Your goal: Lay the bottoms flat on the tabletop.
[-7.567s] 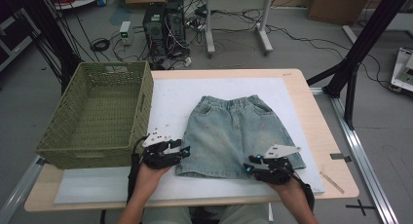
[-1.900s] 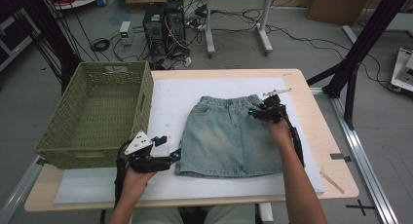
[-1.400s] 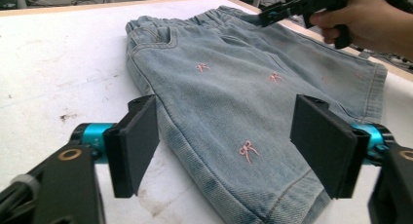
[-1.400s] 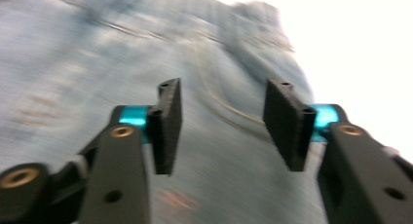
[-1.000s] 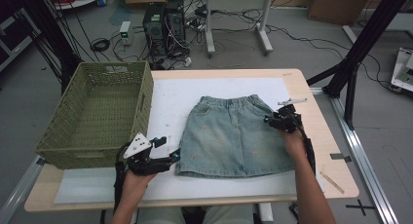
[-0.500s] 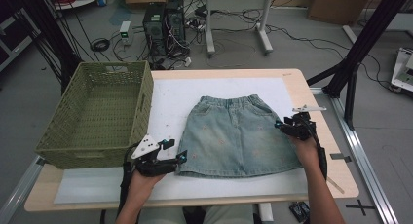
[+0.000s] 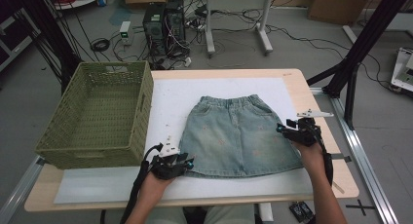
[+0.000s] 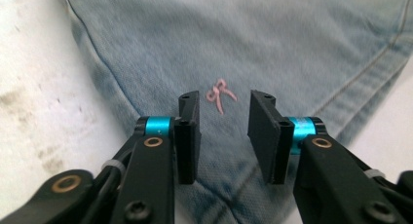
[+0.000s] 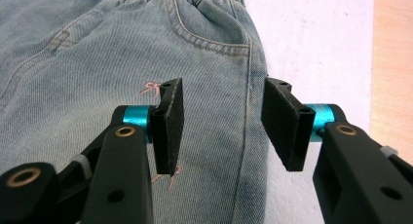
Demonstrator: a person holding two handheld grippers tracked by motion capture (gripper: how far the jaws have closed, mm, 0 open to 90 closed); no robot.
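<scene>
A light-blue denim skirt (image 7: 241,136) lies flat on the white mat (image 7: 178,95), waistband at the far side. My left gripper (image 7: 184,161) is low over the skirt's near left hem corner (image 8: 243,48). Its jaws have just been closing; a gap still shows between them, with denim and a small pink embroidered mark lying under it. My right gripper (image 7: 283,128) sits at the skirt's right edge, below the pocket. Its jaws have just been opening and straddle the side seam (image 9: 246,87) without pressing on it.
A green woven basket (image 7: 142,112) stands empty at the left of the table, close to the mat's edge. Bare wood of the table (image 7: 319,100) runs along the right. Computers and cables lie on the floor beyond the far edge.
My right hand has come from the waistband's right end down along the skirt's right edge. My left gripper has slid right onto the hem corner, and its jaws stand narrower.
</scene>
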